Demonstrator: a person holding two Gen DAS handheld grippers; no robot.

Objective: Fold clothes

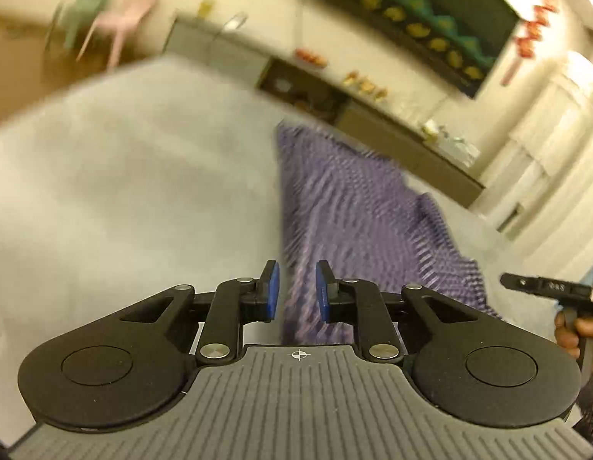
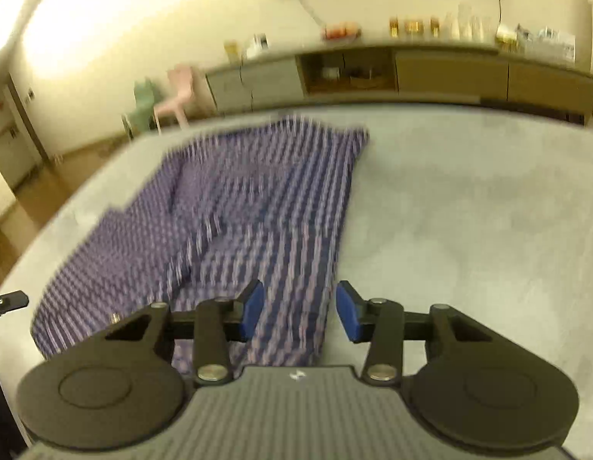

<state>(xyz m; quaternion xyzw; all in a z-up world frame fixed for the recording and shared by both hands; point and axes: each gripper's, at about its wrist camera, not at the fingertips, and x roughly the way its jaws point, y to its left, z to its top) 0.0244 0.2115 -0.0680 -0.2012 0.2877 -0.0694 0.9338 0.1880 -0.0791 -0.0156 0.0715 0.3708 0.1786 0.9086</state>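
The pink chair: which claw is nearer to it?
Left, likely. The chair stands beyond the table's far left corner. The left claw is over the shirt's left edge, on that side; the right claw is over its right edge.

Purple-and-white checked cloth (image 2: 258,207) on a pale grey table (image 2: 469,211); blue pads (image 2: 252,308) on black jaws.

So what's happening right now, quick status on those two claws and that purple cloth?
Left gripper open, narrow gap, nothing pinched. Right gripper open wider, also empty. Purple checked garment flat on the grey table, partly folded. Nothing in the way.
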